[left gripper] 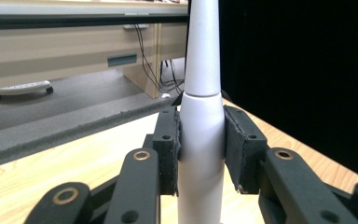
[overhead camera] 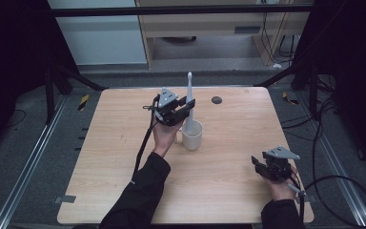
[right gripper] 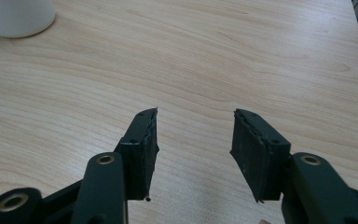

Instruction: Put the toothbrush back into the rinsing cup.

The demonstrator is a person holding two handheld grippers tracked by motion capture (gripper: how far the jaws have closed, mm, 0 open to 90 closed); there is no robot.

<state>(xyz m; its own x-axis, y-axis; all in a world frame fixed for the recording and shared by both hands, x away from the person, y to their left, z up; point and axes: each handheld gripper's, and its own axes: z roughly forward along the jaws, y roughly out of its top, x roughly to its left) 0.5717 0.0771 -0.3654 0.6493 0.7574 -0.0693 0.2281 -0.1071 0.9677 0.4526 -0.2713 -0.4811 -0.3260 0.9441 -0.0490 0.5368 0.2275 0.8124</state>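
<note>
A white electric toothbrush stands upright with its lower end inside a white mug near the middle of the wooden table. My left gripper is shut on the toothbrush's body above the mug. In the left gripper view both pads press the white handle from either side. My right gripper rests low near the table's front right, jaws open with nothing between them. The mug's base shows at the top left of the right gripper view.
A small dark round disc lies on the table behind the mug. Cables trail off the table's left and right sides. Beyond the far edge are a grey floor and a wooden cabinet.
</note>
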